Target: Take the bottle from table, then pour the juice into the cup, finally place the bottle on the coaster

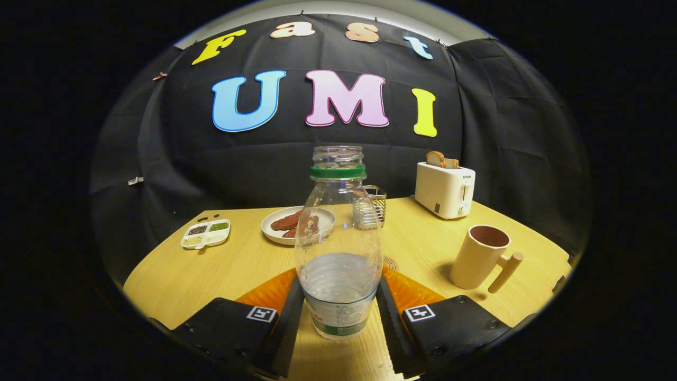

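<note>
between the jaws stands the bottle (338, 238), plate (275, 232) and rack (375, 203) behind.

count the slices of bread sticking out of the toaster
2. Both stand in the top slots of the toaster, beyond the cup: the taller slice and a shorter one beside it. The gripper holds the bottle between its fingers.

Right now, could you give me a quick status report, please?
Claw shut on bottle, upright, uncapped, on table. Cup right of it. Path to cup open.
</note>
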### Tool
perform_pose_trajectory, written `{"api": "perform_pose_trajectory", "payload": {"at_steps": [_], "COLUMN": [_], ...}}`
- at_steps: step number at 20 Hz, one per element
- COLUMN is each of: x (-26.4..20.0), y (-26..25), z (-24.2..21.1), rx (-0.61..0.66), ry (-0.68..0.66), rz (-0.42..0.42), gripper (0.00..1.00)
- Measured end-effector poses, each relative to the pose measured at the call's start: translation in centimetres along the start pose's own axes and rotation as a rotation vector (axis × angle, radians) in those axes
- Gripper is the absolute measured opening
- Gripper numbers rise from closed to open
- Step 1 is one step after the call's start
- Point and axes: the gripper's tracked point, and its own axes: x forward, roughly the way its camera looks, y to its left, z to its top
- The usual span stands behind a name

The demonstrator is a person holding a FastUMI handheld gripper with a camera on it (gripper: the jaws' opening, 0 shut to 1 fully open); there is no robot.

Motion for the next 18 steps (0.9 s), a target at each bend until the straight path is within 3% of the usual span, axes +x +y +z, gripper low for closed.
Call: {"api": "perform_pose_trajectory", "payload": {"at_steps": [5,18], "x": [-2.4,-5.9], "y": [0.9,0.8], "z": [1.1,5.4], "rx": [0.031,0.090], "ry": [0.022,0.016], "rz": [0.078,0.120], "gripper": [0.72,0.72]}}
